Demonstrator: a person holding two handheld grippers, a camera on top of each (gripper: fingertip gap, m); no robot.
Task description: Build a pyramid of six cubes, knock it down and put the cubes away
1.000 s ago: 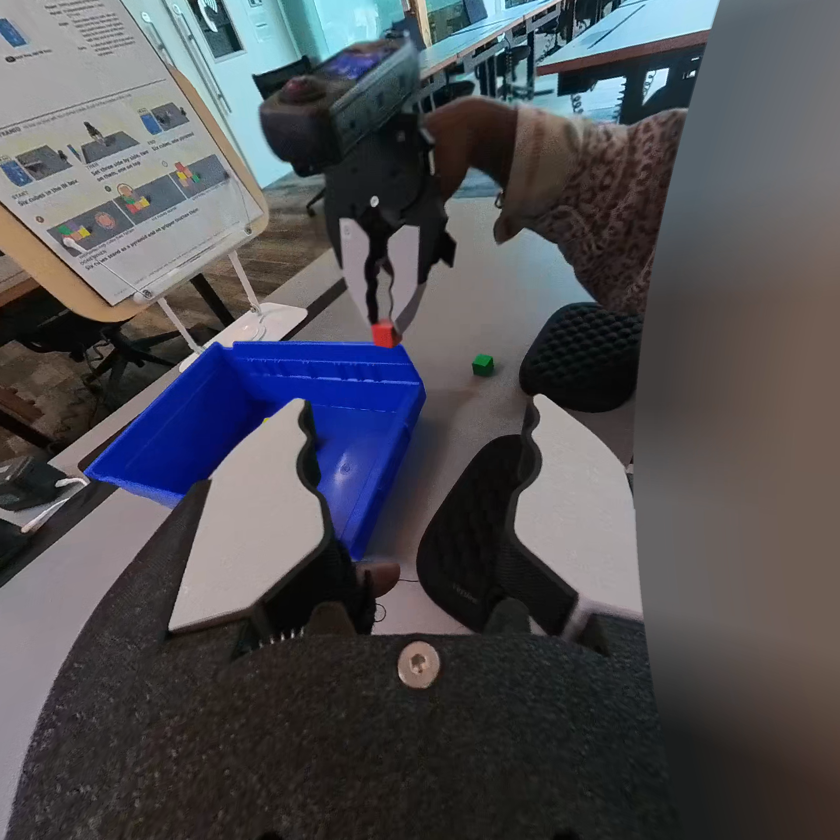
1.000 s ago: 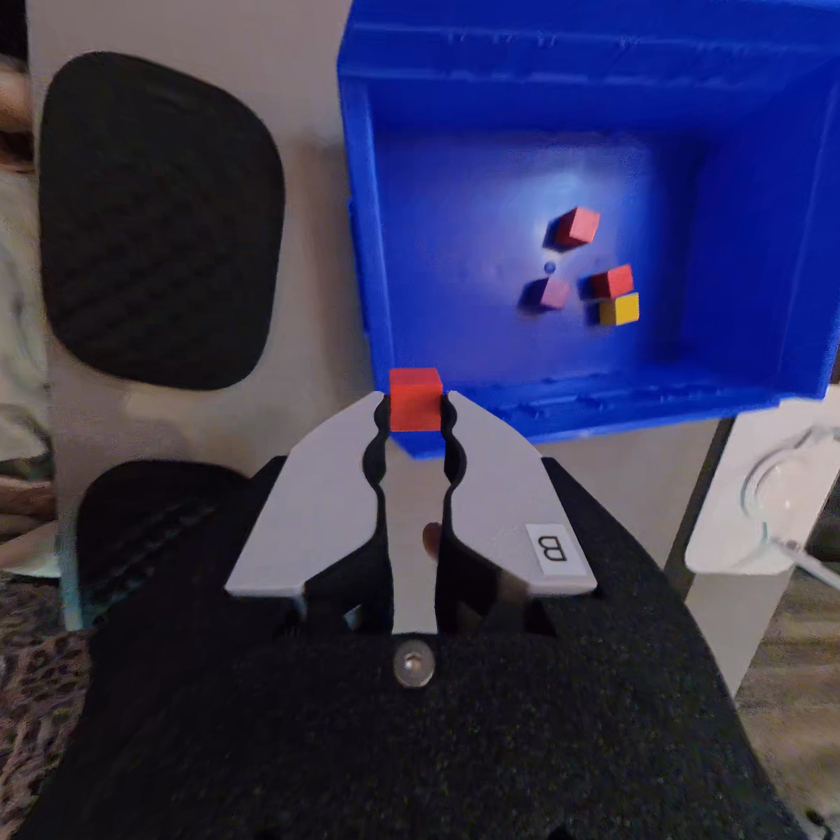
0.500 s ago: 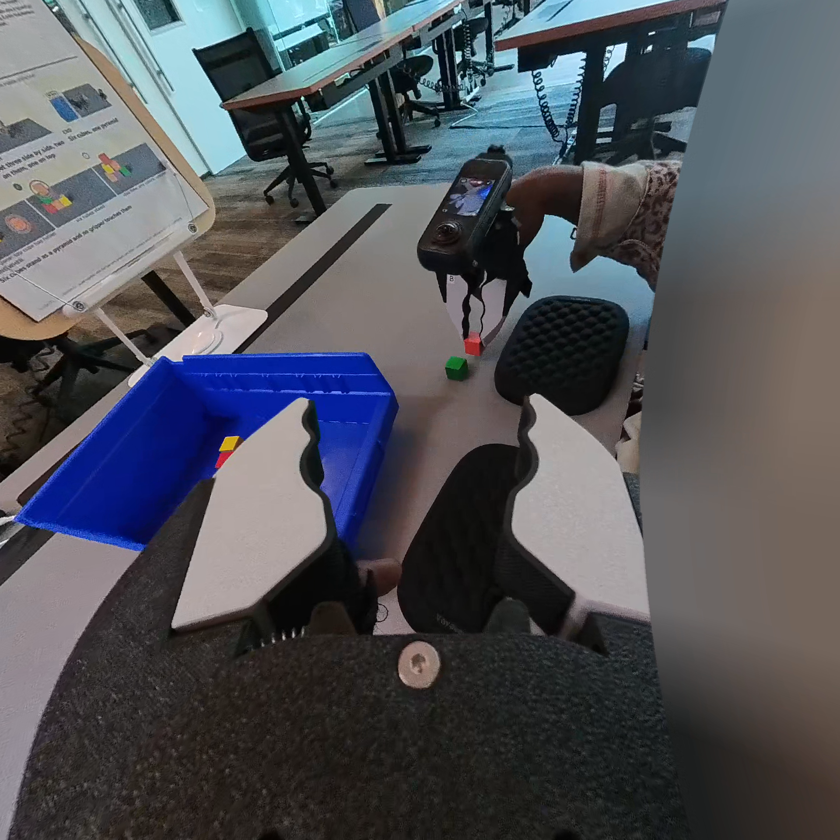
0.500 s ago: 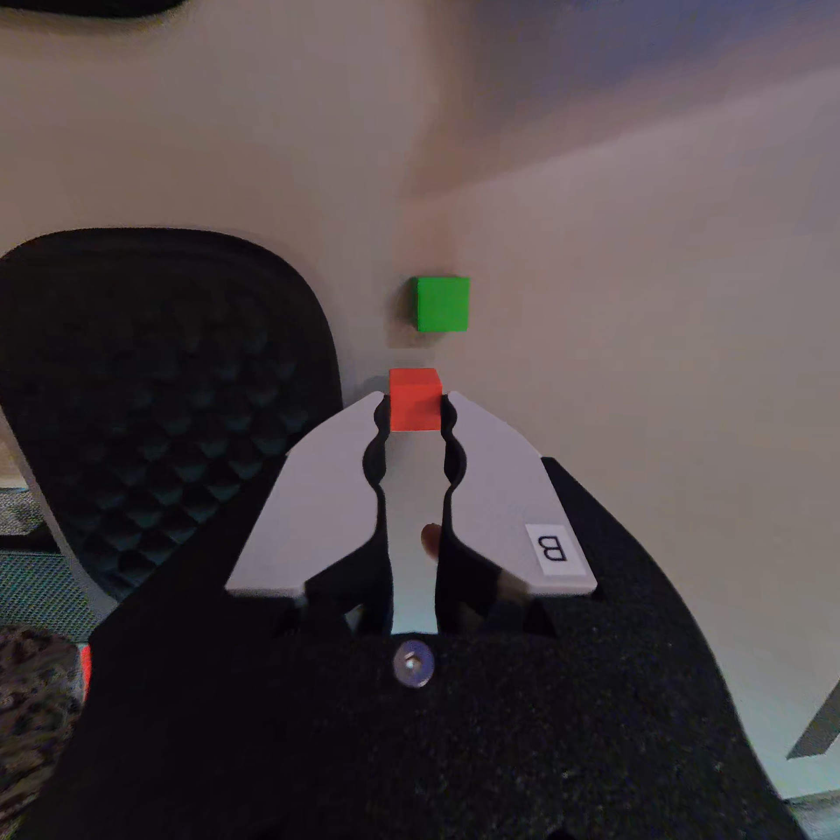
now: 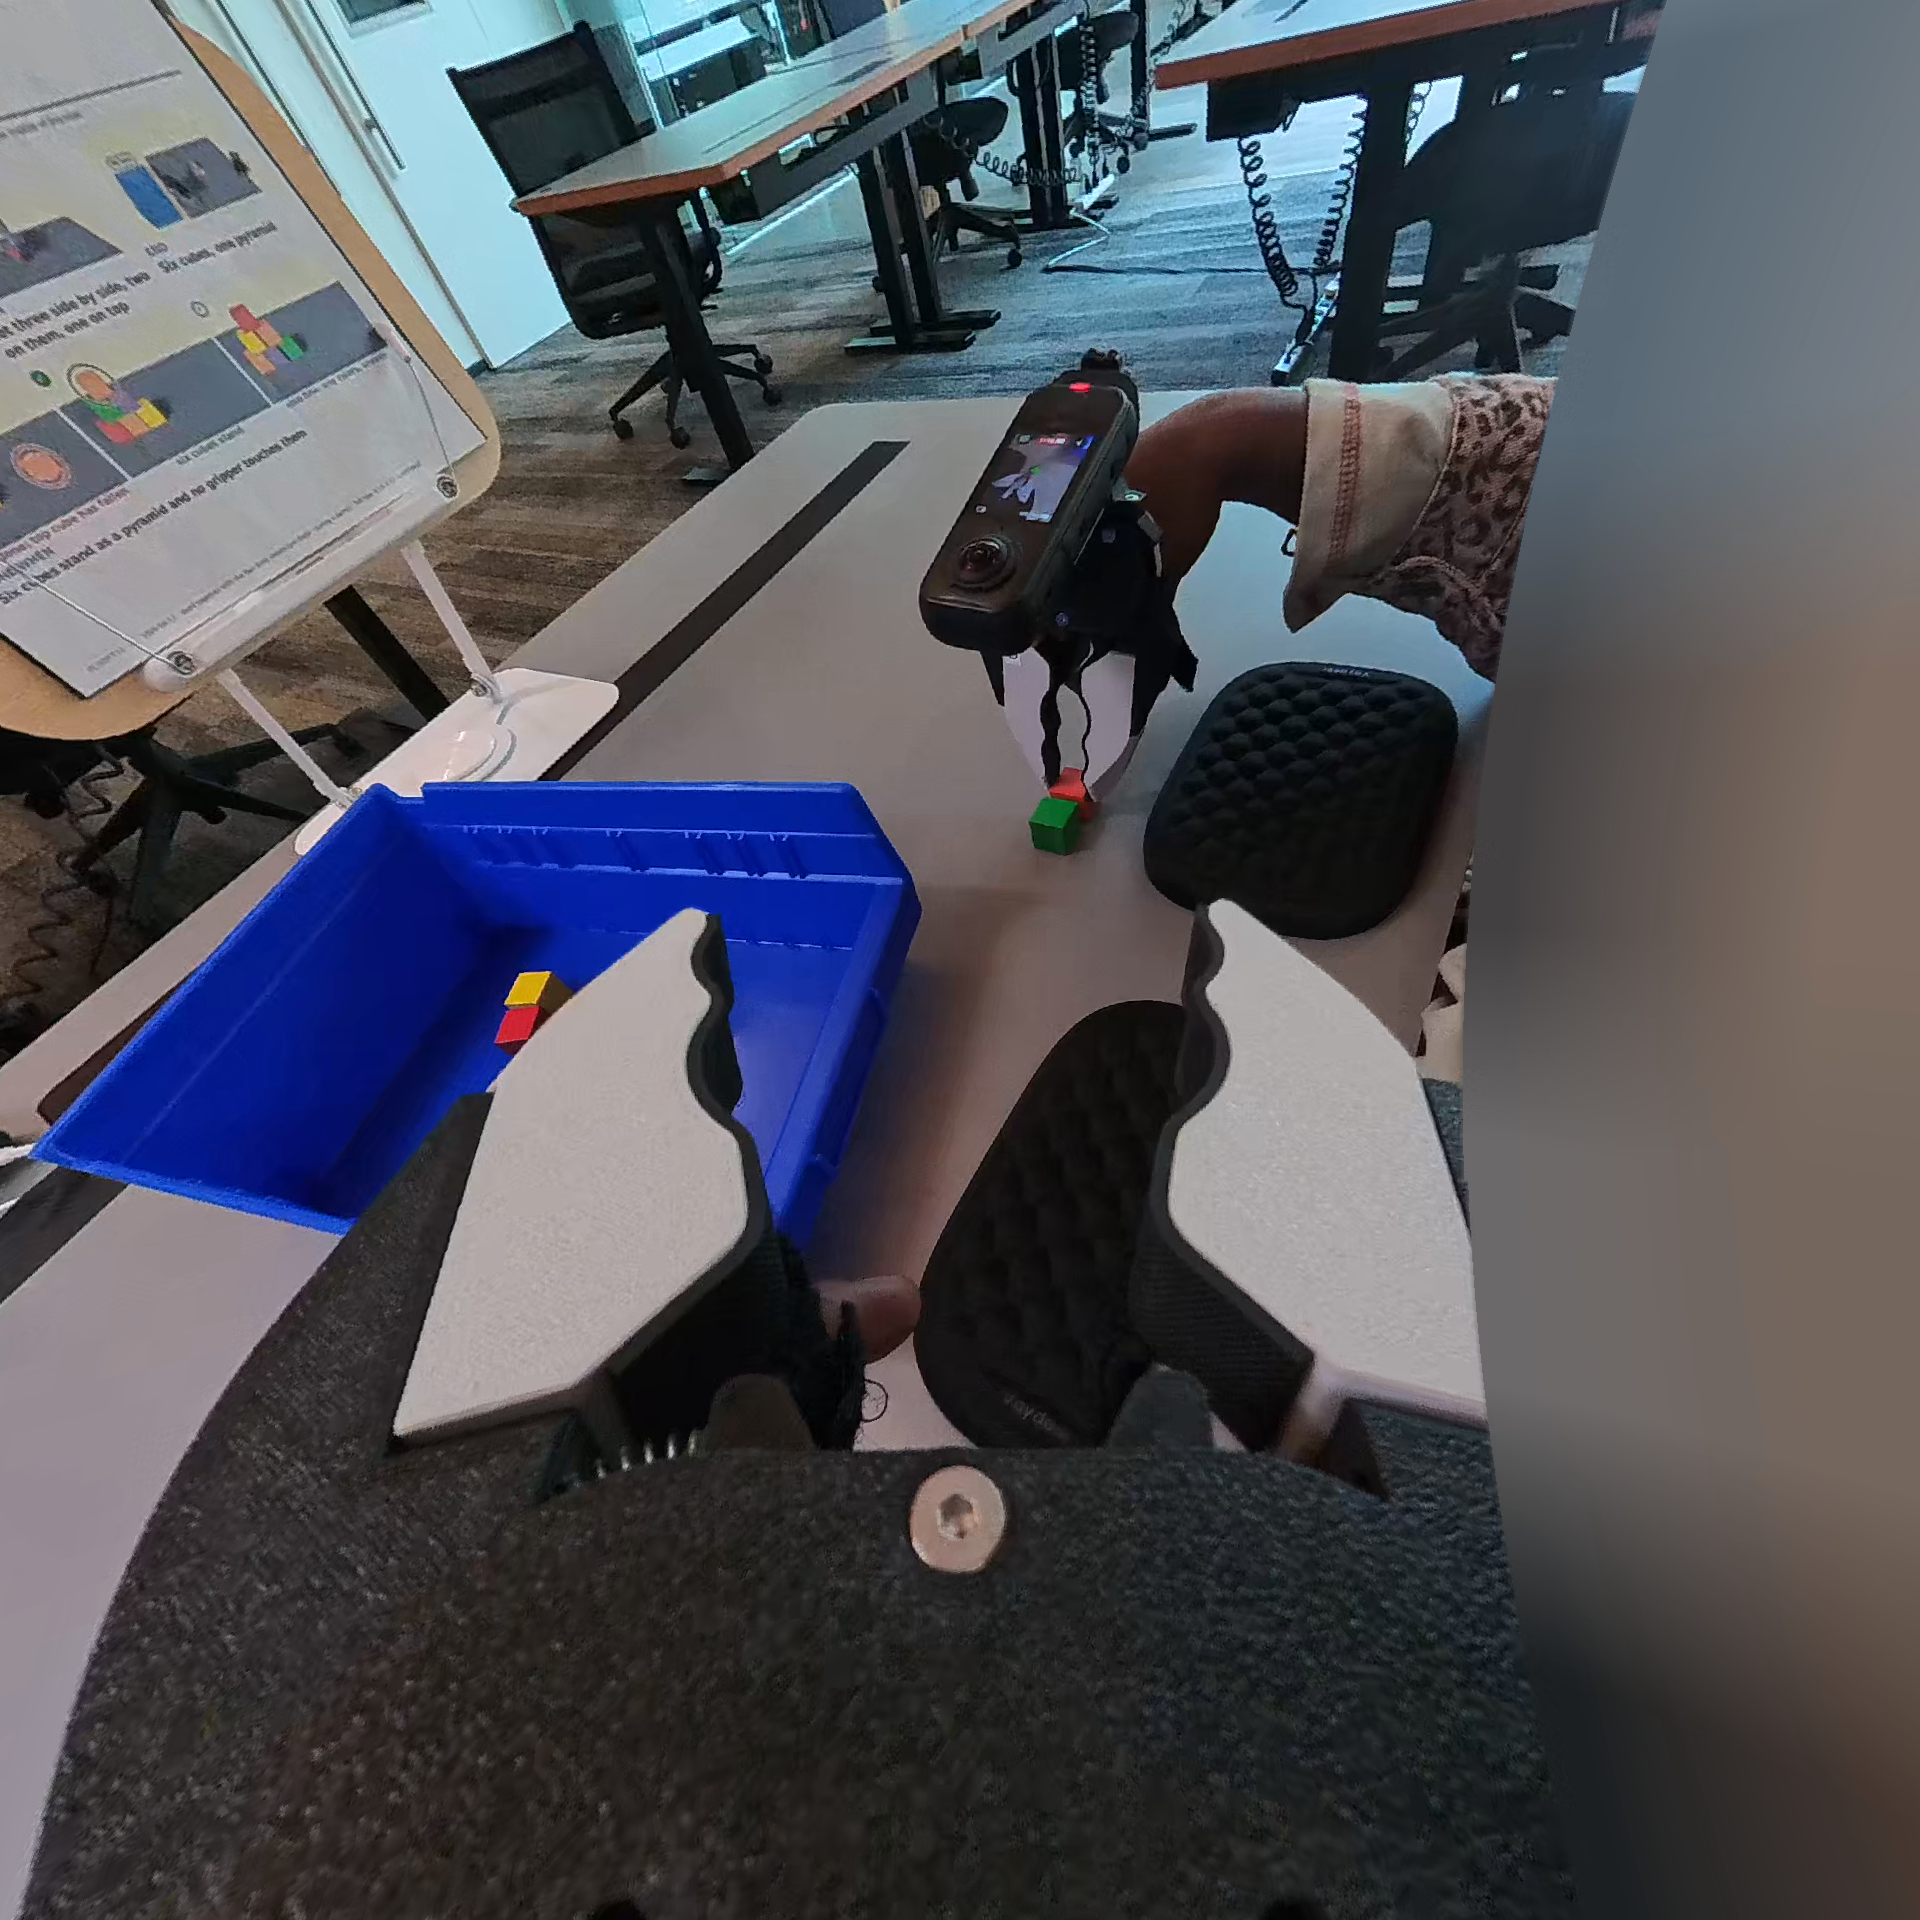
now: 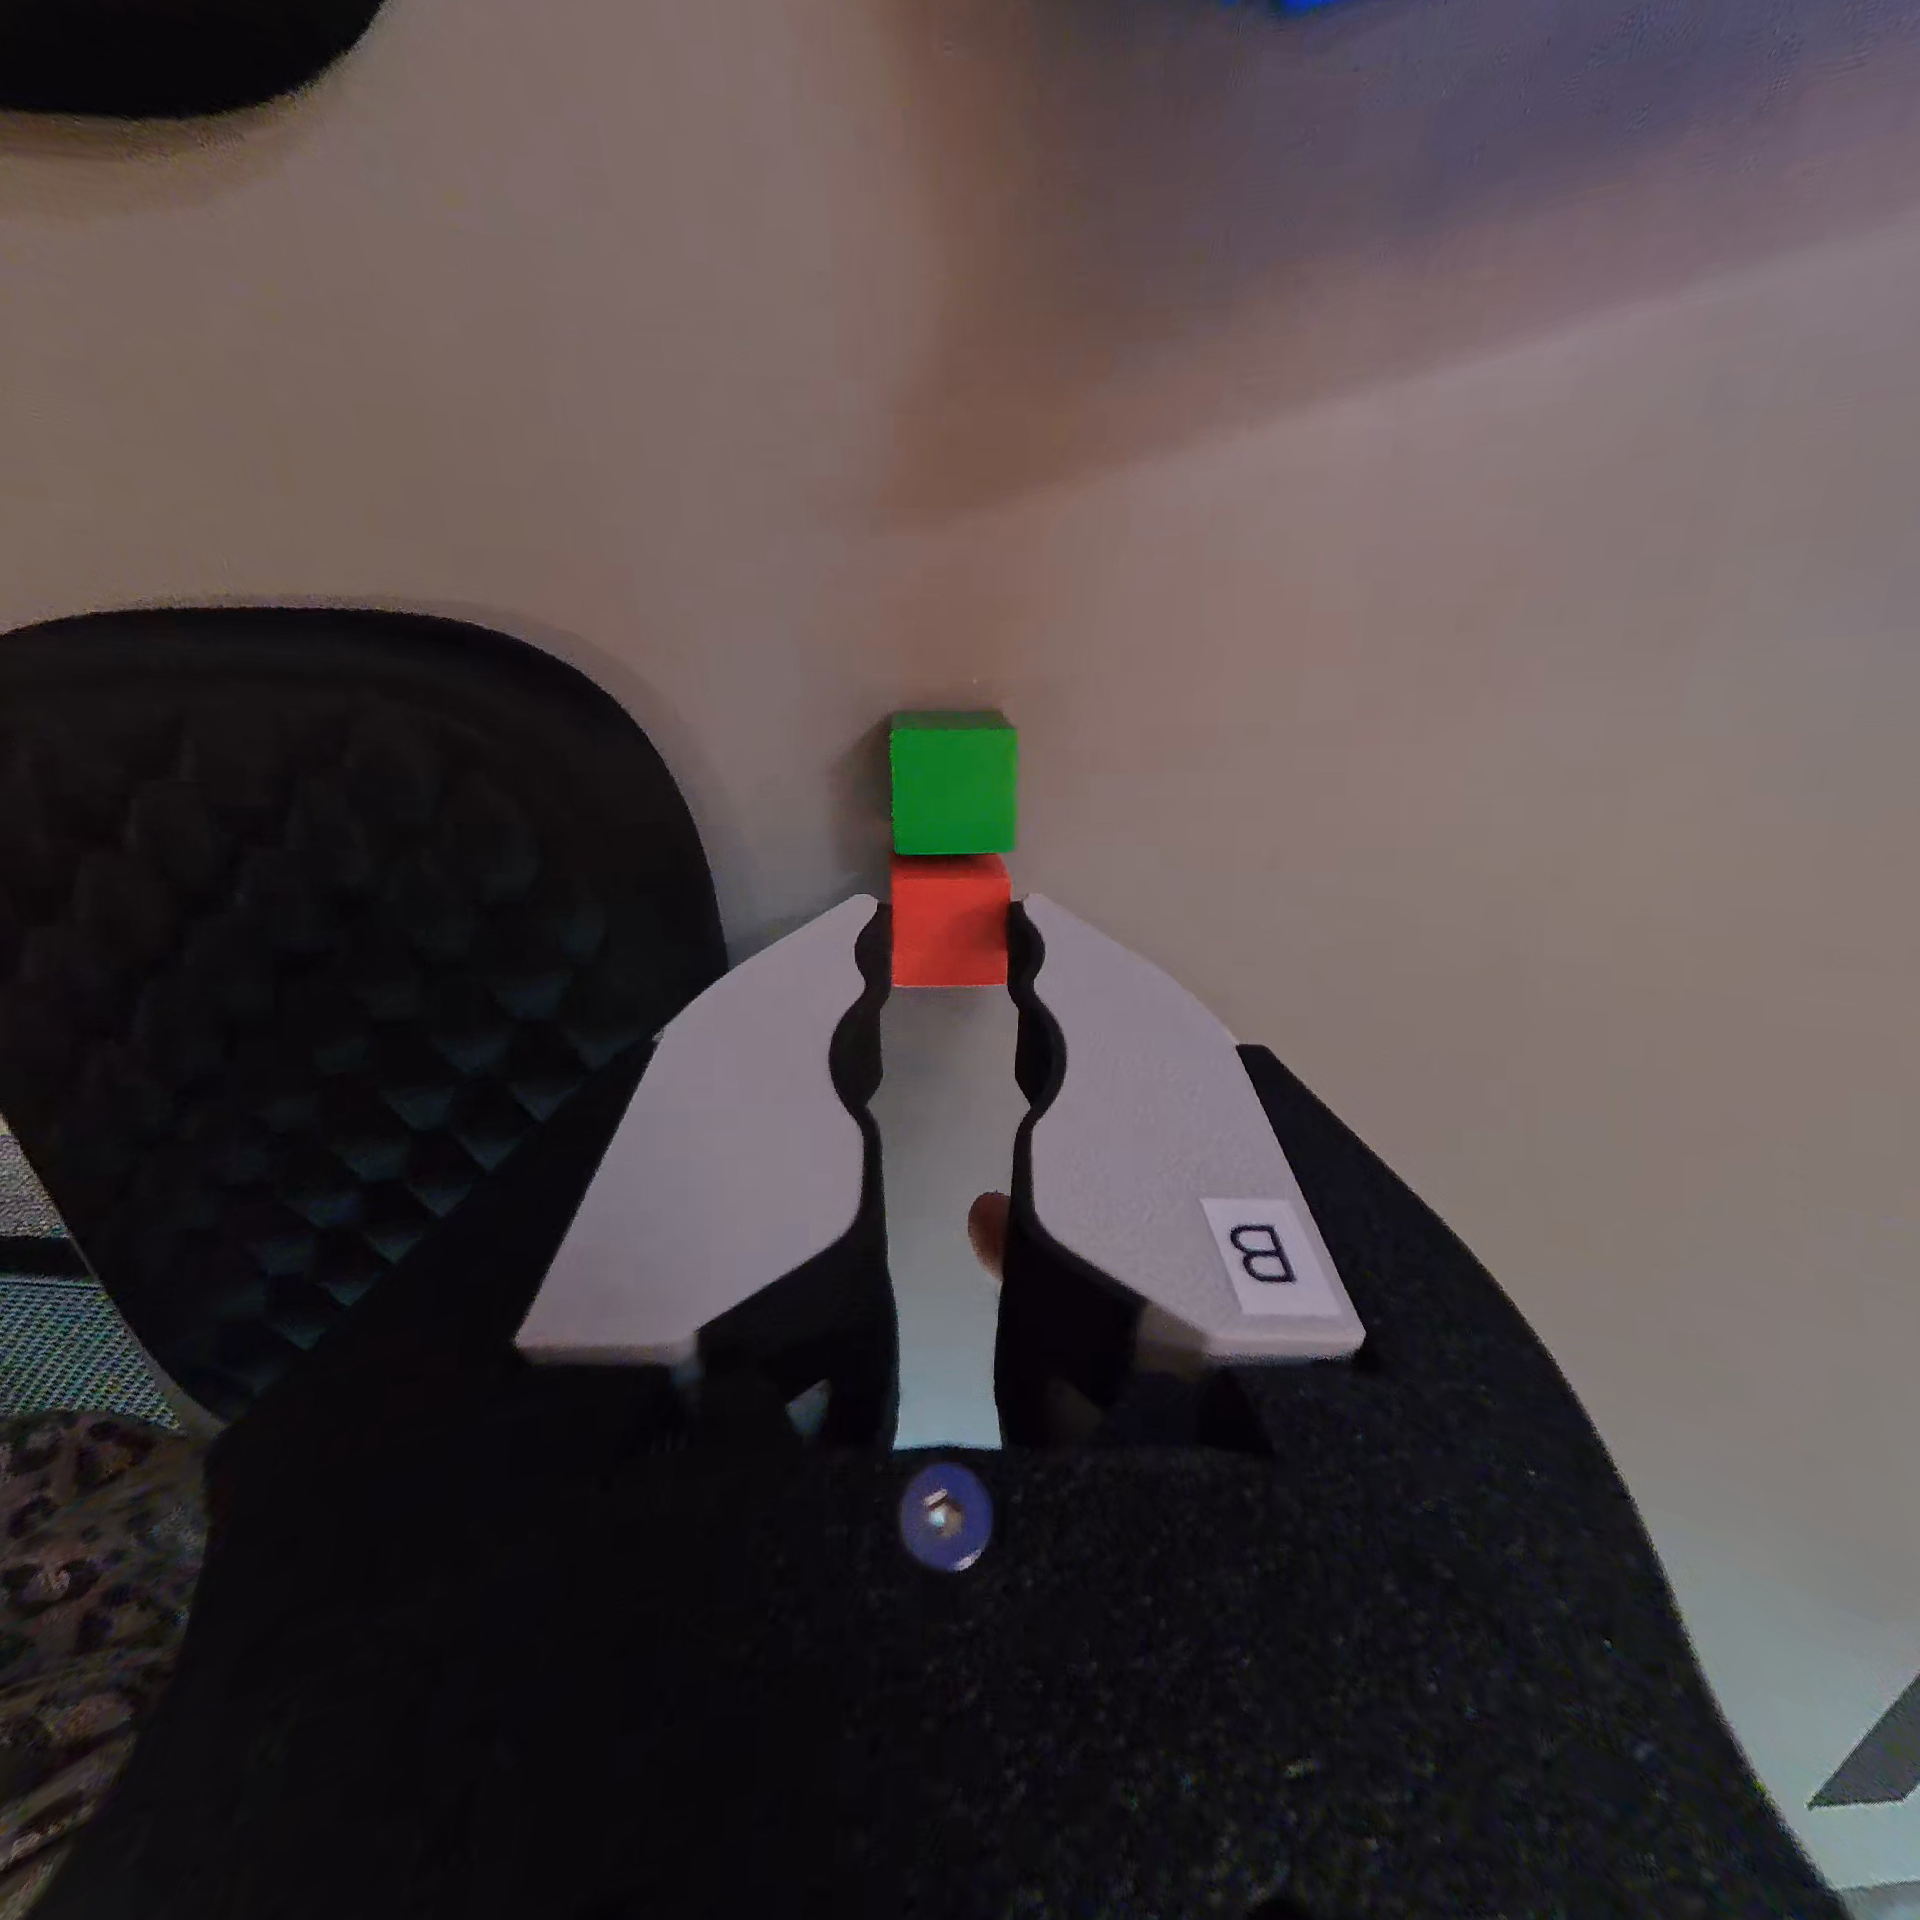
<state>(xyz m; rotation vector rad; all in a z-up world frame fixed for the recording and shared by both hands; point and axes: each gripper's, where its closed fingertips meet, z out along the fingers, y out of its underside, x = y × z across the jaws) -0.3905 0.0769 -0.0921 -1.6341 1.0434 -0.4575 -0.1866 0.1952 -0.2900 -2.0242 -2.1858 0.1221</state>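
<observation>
Cubes are small and plain-sided: a red cube point(image 6: 950, 921) sits pinched in the right gripper point(image 6: 948, 914), just beside a green cube point(image 6: 953, 781) on the table point(image 6: 1455, 727). Its fingers point steeply down. The left gripper point(image 5: 956, 935) hovers spread wide, empty, near the blue bin point(image 5: 312, 997) holding a yellow cube point(image 5: 532, 987).

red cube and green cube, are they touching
Cannot tell. In the right wrist view the red cube, held by the right gripper, abuts the green cube in image, but it may sit higher.
</observation>
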